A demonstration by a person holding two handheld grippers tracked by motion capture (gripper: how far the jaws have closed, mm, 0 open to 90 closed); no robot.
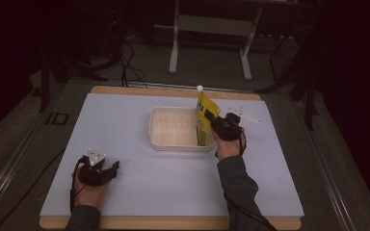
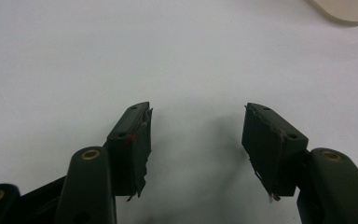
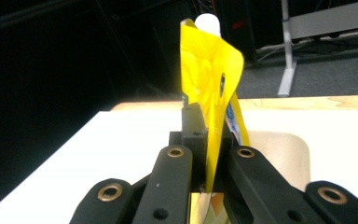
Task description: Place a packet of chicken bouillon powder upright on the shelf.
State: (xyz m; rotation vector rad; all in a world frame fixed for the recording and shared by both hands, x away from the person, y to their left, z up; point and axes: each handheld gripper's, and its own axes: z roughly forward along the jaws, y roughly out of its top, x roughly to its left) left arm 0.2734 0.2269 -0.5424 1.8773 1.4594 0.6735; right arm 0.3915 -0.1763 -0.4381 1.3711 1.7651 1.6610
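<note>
A yellow spouted pouch [image 1: 204, 117] with a white cap stands upright over the right end of the cream plastic tray [image 1: 169, 142], and my right gripper [image 1: 211, 117] is shut on its edge. In the right gripper view the yellow pouch [image 3: 210, 79] is pinched flat between the jaws of my right gripper [image 3: 209, 140], its white cap at the top. Whether the pouch's bottom touches the tray floor is hidden. My left gripper [image 1: 110, 169] rests low near the table's front left. My left gripper [image 2: 196, 140] is open, with bare white mat between its jaws.
The white mat [image 1: 139, 183] covers a wooden table. A corner of the tray [image 2: 345, 9] shows at the top right of the left gripper view. Beyond the table's far edge are a metal stand [image 1: 209, 38] and cables on a dark floor.
</note>
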